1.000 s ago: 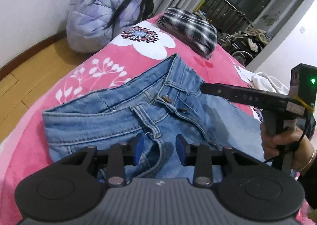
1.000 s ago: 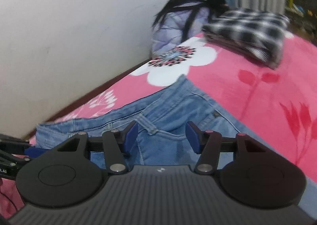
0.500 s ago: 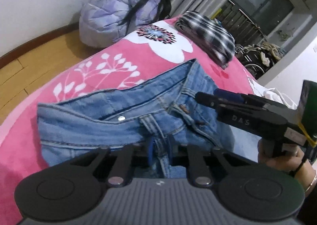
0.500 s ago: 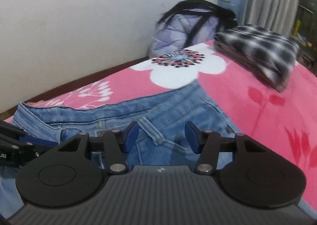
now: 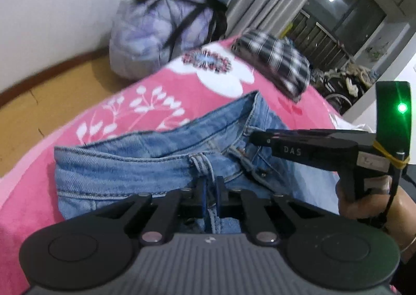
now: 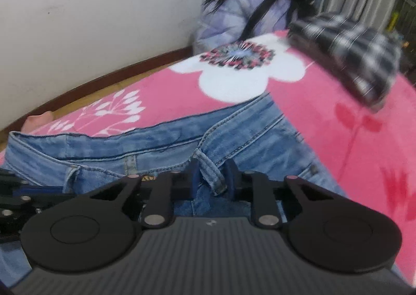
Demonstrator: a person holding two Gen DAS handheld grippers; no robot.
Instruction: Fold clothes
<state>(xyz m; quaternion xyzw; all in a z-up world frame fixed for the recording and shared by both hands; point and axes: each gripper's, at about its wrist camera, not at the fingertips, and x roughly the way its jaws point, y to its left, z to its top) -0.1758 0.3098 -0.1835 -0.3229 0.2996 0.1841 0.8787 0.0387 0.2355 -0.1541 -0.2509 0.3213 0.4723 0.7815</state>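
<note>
A pair of light blue jeans (image 5: pixel 145 165) lies waistband-up on a pink flowered blanket (image 5: pixel 145 102). My left gripper (image 5: pixel 211 192) is shut on a belt loop and the waistband denim at the near edge. In the right wrist view the jeans (image 6: pixel 166 144) fill the middle; my right gripper (image 6: pixel 212 178) is closed on another belt loop at the waistband. The right gripper also shows in the left wrist view (image 5: pixel 262 140), held by a hand, at the fly of the jeans.
A folded black-and-white plaid garment (image 5: pixel 275 61) lies farther back on the blanket. A quilted lavender bag (image 5: pixel 156 34) with black straps stands on the wooden floor (image 5: pixel 52 92) by the white wall. A water bottle and grey curtains are behind it.
Both grippers went from open to shut on the jeans' waistband: the left closed first, the right in the last half second. The waistband has bunched and lifted slightly.
</note>
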